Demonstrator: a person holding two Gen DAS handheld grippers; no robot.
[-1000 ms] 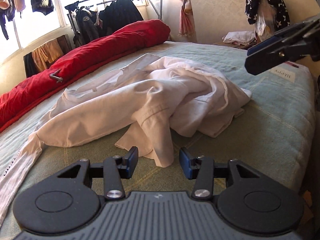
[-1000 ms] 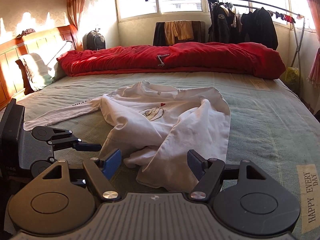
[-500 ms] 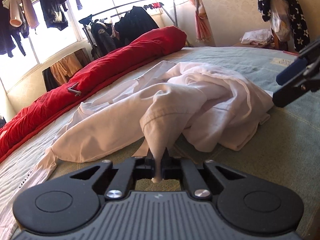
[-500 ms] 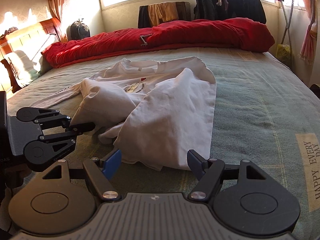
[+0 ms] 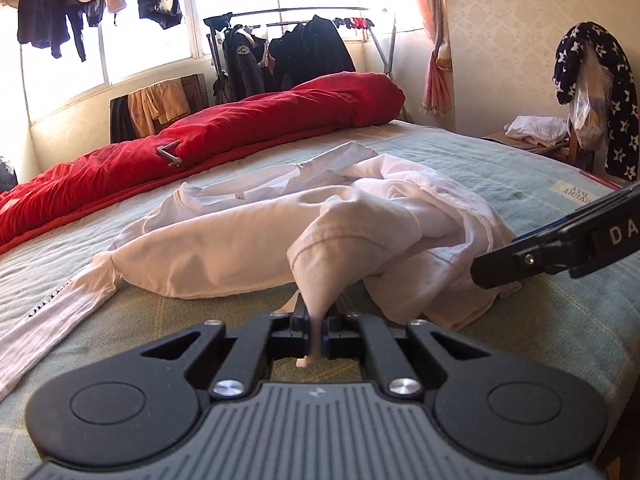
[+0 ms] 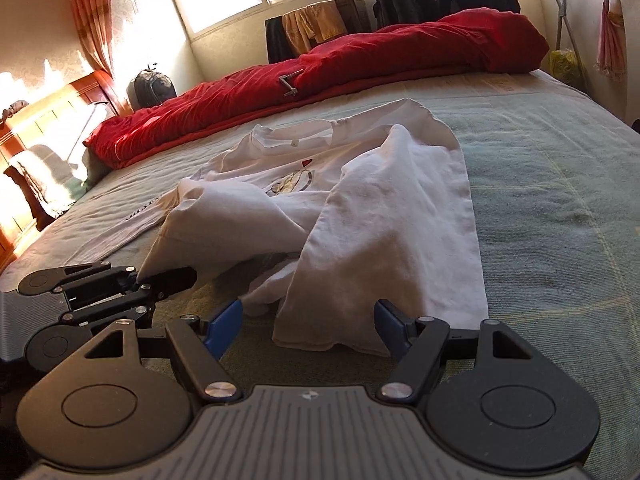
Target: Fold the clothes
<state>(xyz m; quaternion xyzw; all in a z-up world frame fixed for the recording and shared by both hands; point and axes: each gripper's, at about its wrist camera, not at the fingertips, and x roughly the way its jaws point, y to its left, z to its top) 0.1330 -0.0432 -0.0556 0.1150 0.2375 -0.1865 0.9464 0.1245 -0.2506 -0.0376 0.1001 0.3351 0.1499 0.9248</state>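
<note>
A crumpled white long-sleeved shirt (image 5: 280,236) is lying in the middle of the green bedspread (image 6: 560,208), and a corner of its hem is being pinched in the fully closed left tool (image 5: 317,330), the cloth being drawn up into a small peak from the pinch. The right tool (image 6: 308,322) is being held wide apart with nothing between its pads, its fingers flanking the other near edge of the shirt just above the bedspread. The step in hand is judged to be the taking of a second hem corner so that the garment can be spread flat; for this to be done well, a single layer at the true corner should be taken rather than a bunched fold, the pads should be closed fully on the cloth before any lift, and the two grips should then be drawn apart evenly. The far sleeve is being partly covered by the heaped body of the shirt, so its lie cannot be told, and how many layers are being pinched on the left is being hidden by the pads. No hand of the person is being shown in either view.
</note>
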